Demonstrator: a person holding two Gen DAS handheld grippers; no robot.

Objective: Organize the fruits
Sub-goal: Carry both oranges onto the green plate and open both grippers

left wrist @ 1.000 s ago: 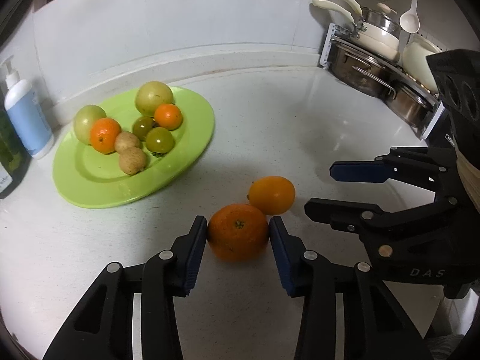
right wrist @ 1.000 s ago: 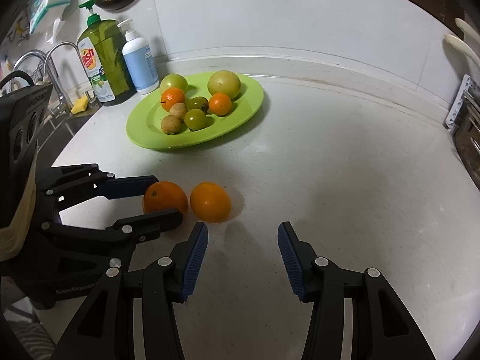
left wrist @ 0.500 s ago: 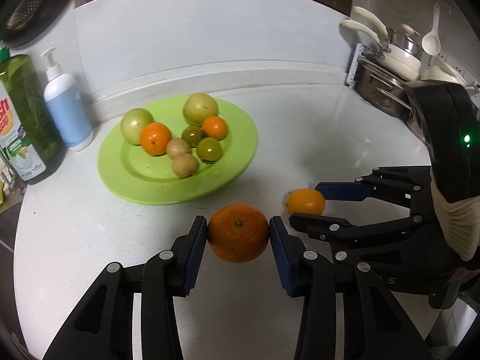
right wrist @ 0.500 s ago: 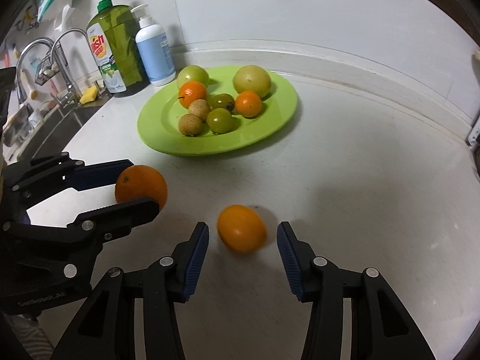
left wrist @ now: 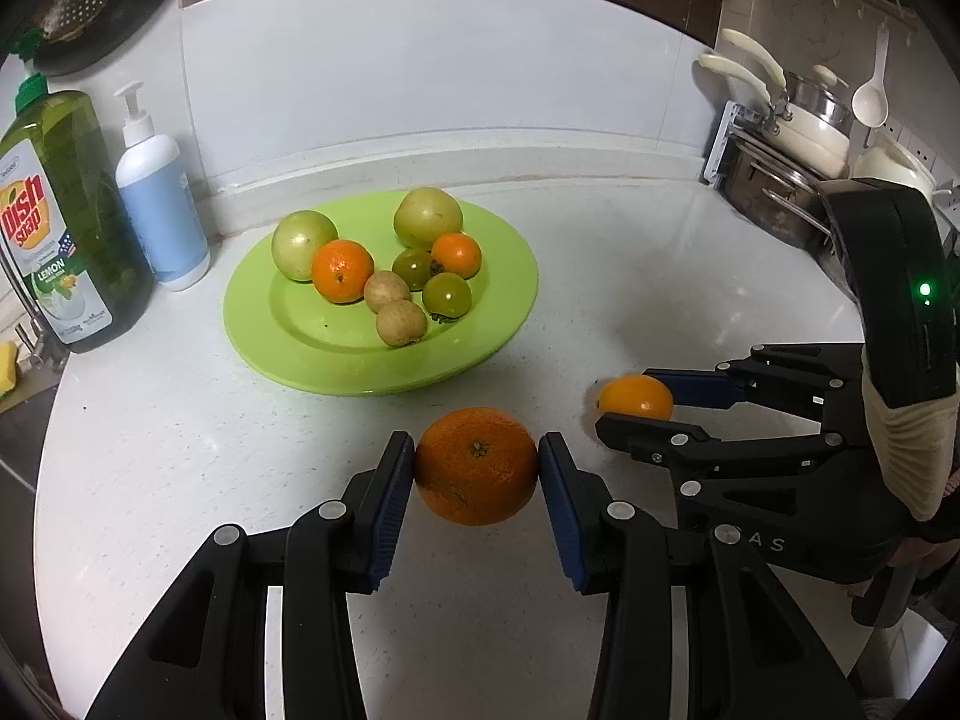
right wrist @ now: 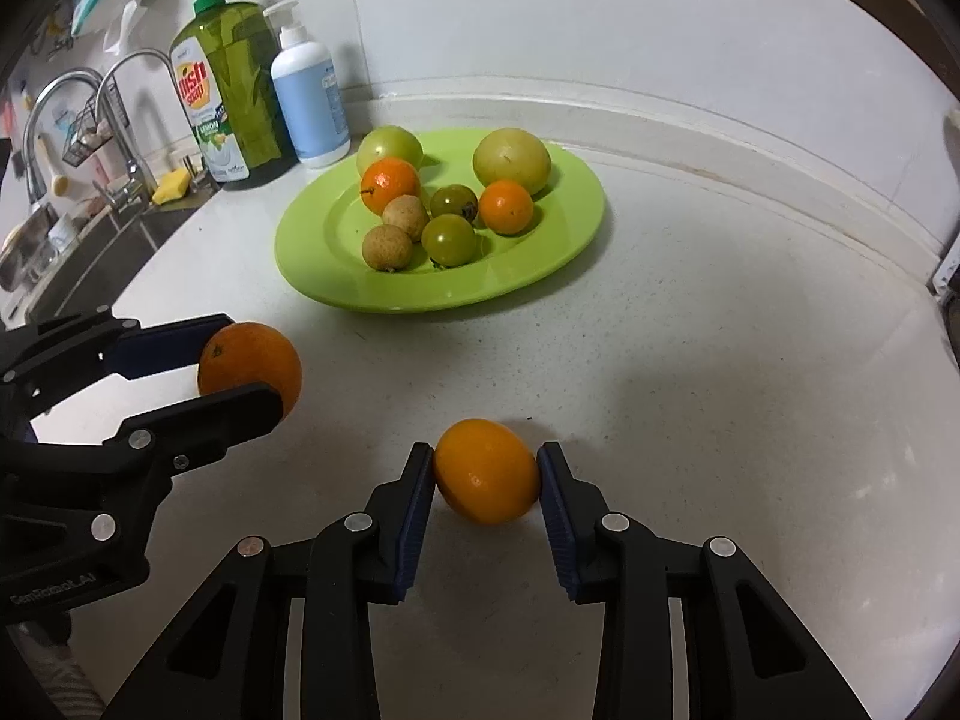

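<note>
The right hand-held gripper (right wrist: pixel 486 474) has just closed its pads around the yellow-orange fruit (right wrist: pixel 486 471) on the bench (right wrist: pixel 720 390), while the left hand-held gripper (left wrist: pixel 476 467) holds the orange (left wrist: pixel 476 465) lifted, so both look ready for the green plate (left wrist: pixel 276 336).

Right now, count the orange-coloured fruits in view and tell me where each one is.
4. Two small ones lie on the green plate, at and. The left tongs grip one, the right tongs grip one. None seem hidden.
</note>
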